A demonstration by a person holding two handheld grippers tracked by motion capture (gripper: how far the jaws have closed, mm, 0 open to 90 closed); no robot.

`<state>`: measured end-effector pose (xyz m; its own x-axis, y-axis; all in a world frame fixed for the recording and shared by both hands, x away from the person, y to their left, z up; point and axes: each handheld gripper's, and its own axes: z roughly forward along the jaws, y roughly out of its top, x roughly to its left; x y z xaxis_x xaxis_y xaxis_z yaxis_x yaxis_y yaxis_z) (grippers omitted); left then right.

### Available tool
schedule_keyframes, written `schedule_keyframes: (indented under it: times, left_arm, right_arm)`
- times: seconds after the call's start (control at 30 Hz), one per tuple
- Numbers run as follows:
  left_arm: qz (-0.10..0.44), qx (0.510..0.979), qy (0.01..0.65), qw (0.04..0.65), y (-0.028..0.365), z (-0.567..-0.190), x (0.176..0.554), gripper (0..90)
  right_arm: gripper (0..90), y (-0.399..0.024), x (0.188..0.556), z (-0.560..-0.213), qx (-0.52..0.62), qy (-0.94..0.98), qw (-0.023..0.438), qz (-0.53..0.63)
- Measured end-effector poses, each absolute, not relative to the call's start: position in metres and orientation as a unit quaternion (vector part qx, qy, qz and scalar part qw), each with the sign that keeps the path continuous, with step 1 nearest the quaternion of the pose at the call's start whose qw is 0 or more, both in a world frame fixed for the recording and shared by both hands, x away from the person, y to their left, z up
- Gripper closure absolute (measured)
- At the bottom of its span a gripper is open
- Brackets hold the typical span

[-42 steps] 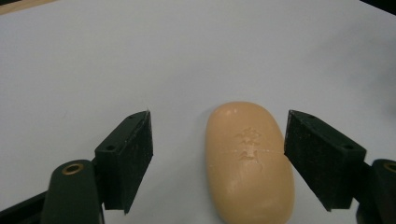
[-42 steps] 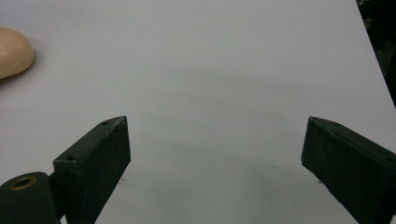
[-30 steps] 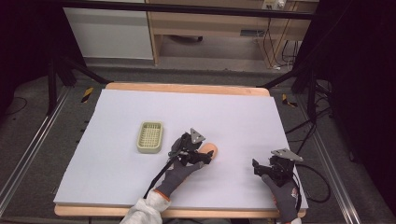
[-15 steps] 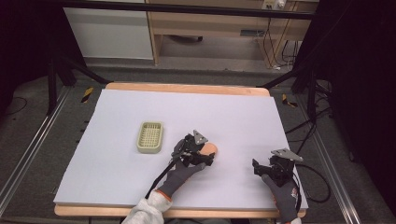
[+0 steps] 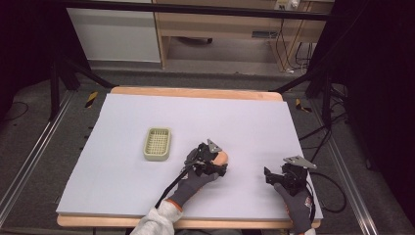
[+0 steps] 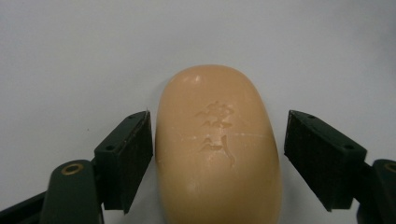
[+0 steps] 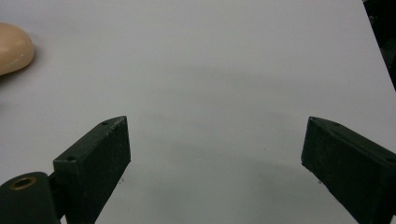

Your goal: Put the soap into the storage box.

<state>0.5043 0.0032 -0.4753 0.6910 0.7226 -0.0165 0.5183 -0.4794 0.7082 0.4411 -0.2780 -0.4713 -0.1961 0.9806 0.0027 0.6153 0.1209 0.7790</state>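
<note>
A peach-coloured oval bar of soap (image 6: 219,154) with stamped characters lies on the white table sheet, between the jaws of my left gripper (image 6: 217,121). The left pad (image 6: 133,158) is right up against the soap's side, while the right pad (image 6: 317,158) stands a little off it, so this gripper is open around the bar. In the high view the left gripper (image 5: 217,161) and the soap (image 5: 223,157) sit at the table's front middle. My right gripper (image 5: 270,176) rests open at the front right with nothing between its jaws (image 7: 215,126); the soap (image 7: 14,46) shows at its far left.
A small pale yellow-green slatted basket (image 5: 157,143) stands on the sheet to the left of the soap. The white sheet (image 5: 195,117) covers a wooden table with its front edge close to both hands. Cables trail off the right edge.
My left gripper has edged slightly right and forward around the soap. The right gripper and the basket have stayed where they were.
</note>
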Motion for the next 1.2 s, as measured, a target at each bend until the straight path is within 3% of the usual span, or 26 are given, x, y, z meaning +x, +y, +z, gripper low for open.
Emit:
schedule_keyframes:
  times: [0.27, 1.2]
  left_arm:
    - [0.144, 0.849, 0.369, 0.35, 0.0023, -0.4789, 0.5074, 29.6]
    - [0.15, 0.855, 0.371, 0.332, -0.0027, -0.4744, 0.5069, 31.5]
  right_arm:
    - [8.4, -0.2777, 0.4413, -0.4715, 0.571, 0.698, 0.273, 0.334]
    - [8.4, -0.2779, 0.4416, -0.4717, 0.57, 0.7, 0.272, 0.333]
